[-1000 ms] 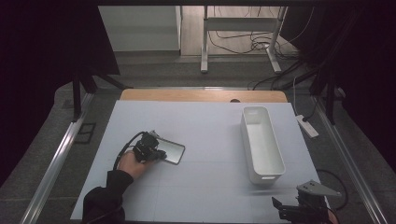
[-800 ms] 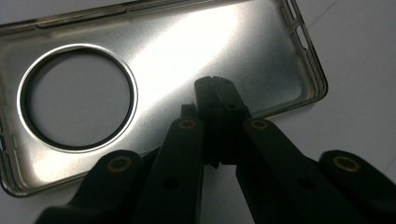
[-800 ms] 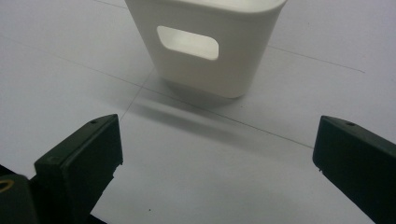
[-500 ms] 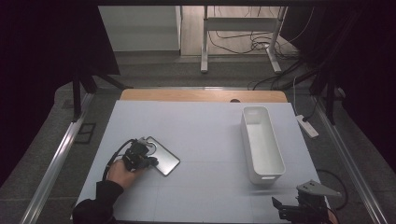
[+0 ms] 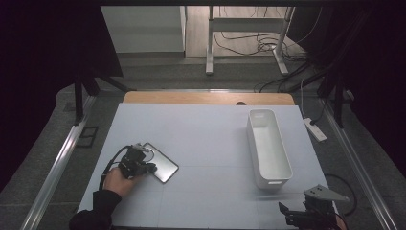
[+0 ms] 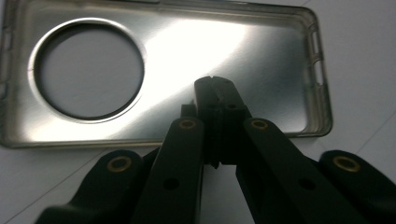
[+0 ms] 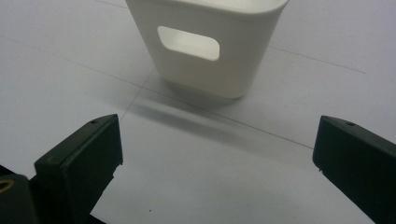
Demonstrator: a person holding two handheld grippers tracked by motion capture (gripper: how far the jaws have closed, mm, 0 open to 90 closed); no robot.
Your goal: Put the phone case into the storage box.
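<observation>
Clear plastic: phone case (image 5: 161, 162), see-through, glossy, with a big round camera hole; it lies flat on the pale surface (image 5: 201, 134), near my left edge.
Left tool (image 6: 215, 86): jaws pressed together, tips over the inside of the case near its long edge. I cannot tell whether a sliver of the case wall is pinched between them, and I see no gap.
Left tool, from above (image 5: 145, 166): it sits at the near left end of the case, with my hand (image 5: 119, 179) behind it and the cable curling off to the left.
Right tool (image 7: 217, 149): jaws wide apart with nothing between them, hovering low over the surface.
Right tool, from above (image 5: 287, 213): at the near right corner, grey plate on top.
White bin (image 5: 268, 146): long, narrow, upright, on the right half of the surface, well apart from the case. Its handle slot faces the right tool.
Bin to right tool: near, not touching.
</observation>
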